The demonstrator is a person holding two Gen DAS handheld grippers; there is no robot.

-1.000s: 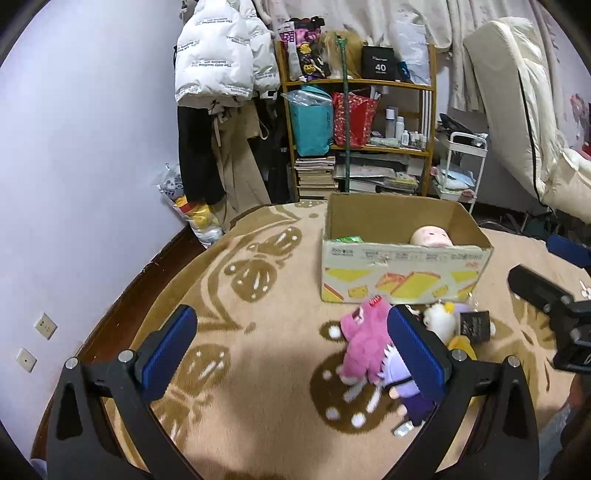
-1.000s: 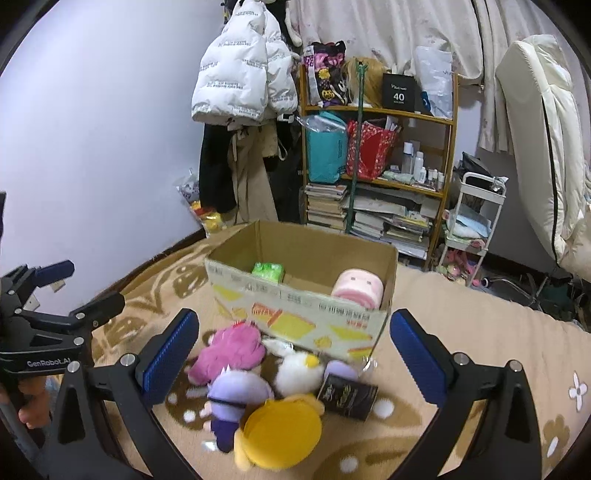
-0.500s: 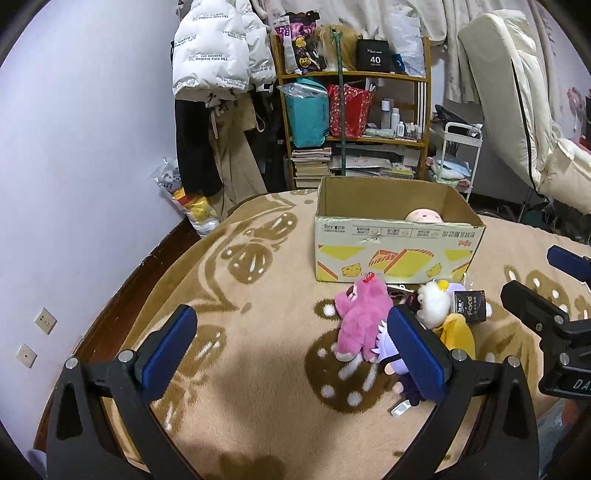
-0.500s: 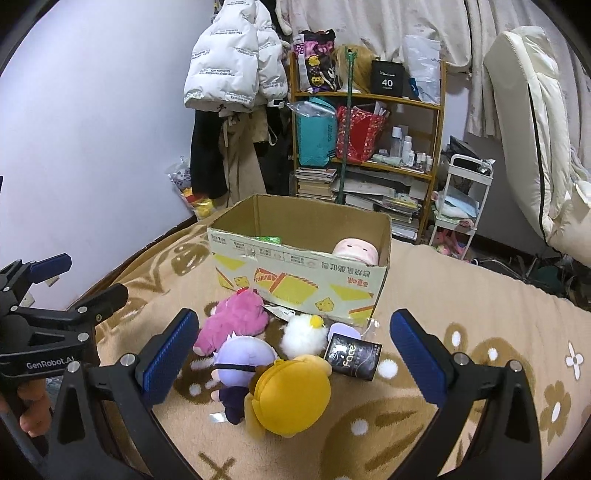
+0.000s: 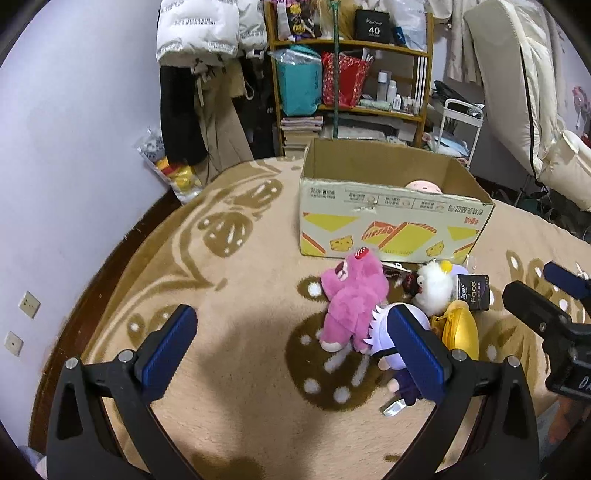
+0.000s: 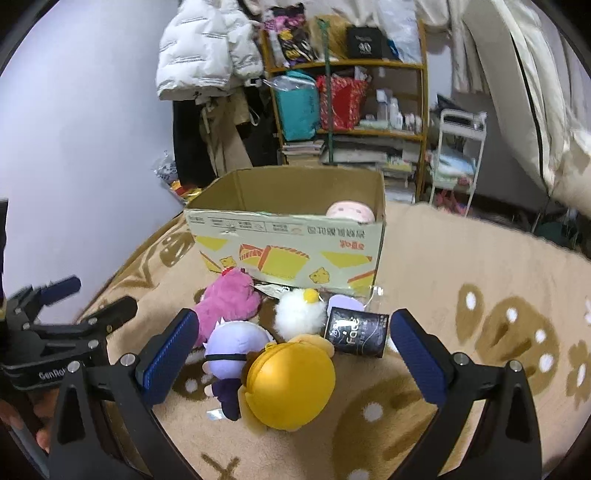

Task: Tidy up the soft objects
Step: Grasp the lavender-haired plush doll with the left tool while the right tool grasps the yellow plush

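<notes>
Room: a cluttered bedroom with a lilac wall to the left of both grippers, a wooden shelf (image 6: 347,107) of bags and books far ahead, and a white puffer jacket (image 5: 207,33) hanging beside it.
Surface: a beige rug (image 5: 229,280) with brown paw and flower patterns, soft and uneven, so the toys sink slightly into it.
Box: an open cardboard box (image 6: 291,240) stands ahead of both grippers, beyond the toy pile; a pink round plush (image 6: 351,211) already sits in its far right corner, which suggests the box is the collecting place.
Toy pile: a pink plush (image 6: 229,301), a lilac-haired doll (image 6: 236,345), a white fluffy chick (image 6: 299,314) and a yellow round plush (image 6: 291,384) lie touching one another, just before the box's front wall.
Odd item: a dark "Face" pack (image 6: 356,332) lies beside the chick, ahead and right of centre for the right gripper.
Left gripper (image 5: 291,350): jaws wide apart, empty, hovering above bare rug with the pile off to its right.
Right gripper (image 6: 293,363): jaws wide apart, empty, with the yellow plush and doll framed between them, nearest to it.
Likely reason: the yellow plush is closest and uppermost, so it looks the easiest first pick.
Risk: the toys lie bunched, so a grip may drag a neighbour.
</notes>
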